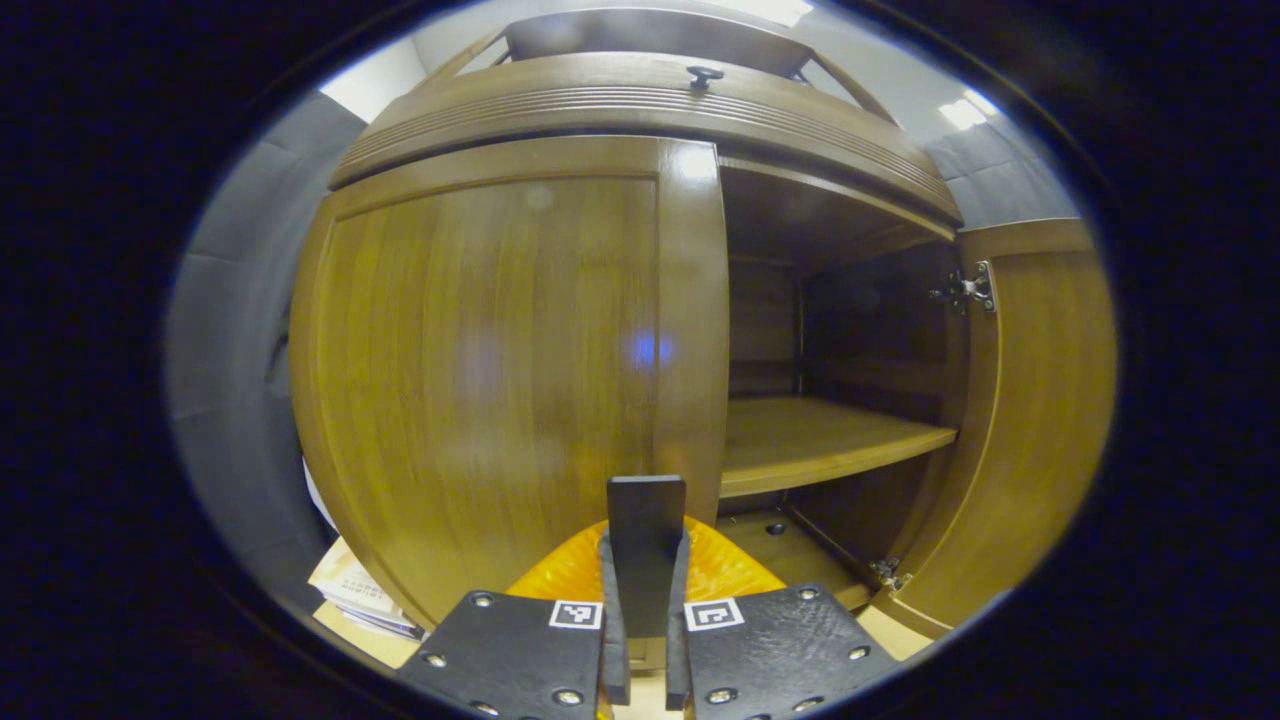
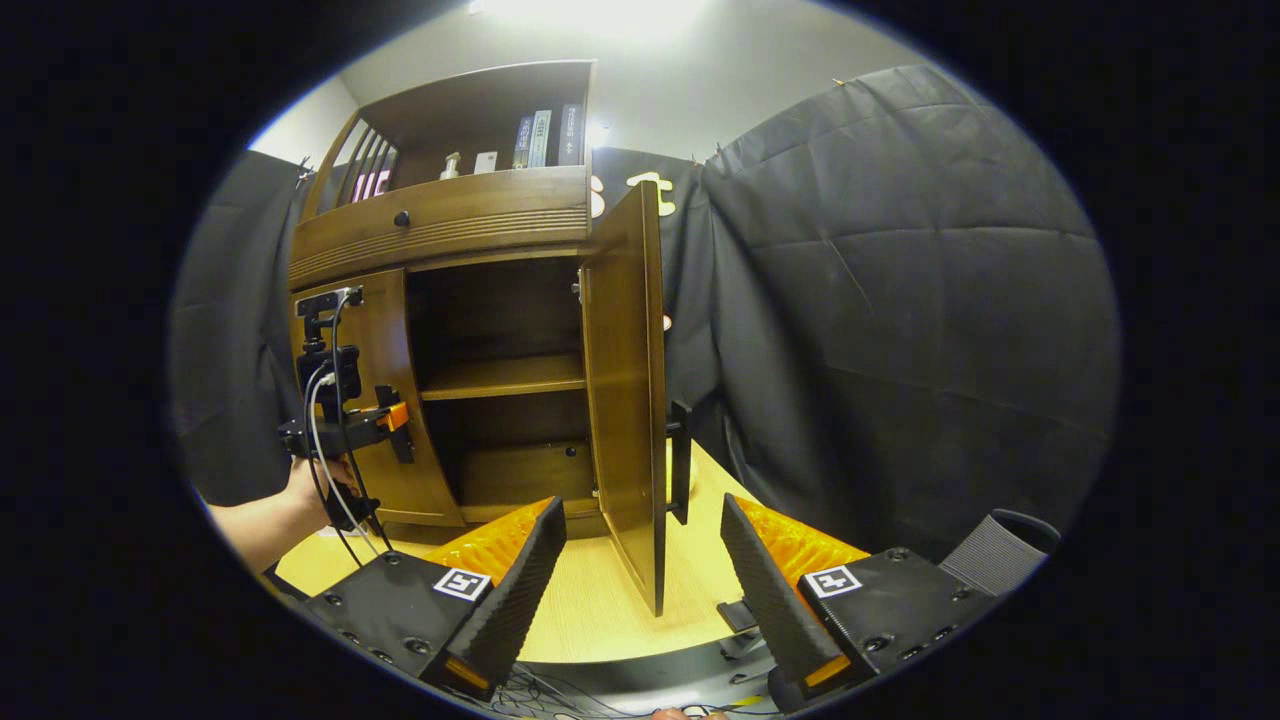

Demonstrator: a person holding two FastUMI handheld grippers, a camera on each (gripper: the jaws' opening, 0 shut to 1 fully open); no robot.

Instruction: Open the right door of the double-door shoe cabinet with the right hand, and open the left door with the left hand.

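Two doors front the cabinet [image 2: 440, 225] on the counter [image 2: 600, 610]: the right door [image 2: 625, 400] stands swung wide, the left door [image 1: 480, 370] is closed. Left tongs [image 1: 645, 590] are clamped on that door's dark handle [image 1: 646, 530]. Right tongs [image 2: 645, 585] gape apart, empty, astride the open door's lower edge without touching it.

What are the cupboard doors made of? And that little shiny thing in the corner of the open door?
The left door looks like brown wood, maybe veneer, with a glossy varnish: grain streaks run up it and lights reflect off it. The open right door looks the same. The hinge looks like bare metal, silvery and shiny. The handle that the left tool holds is dark and matte; its material is unclear.
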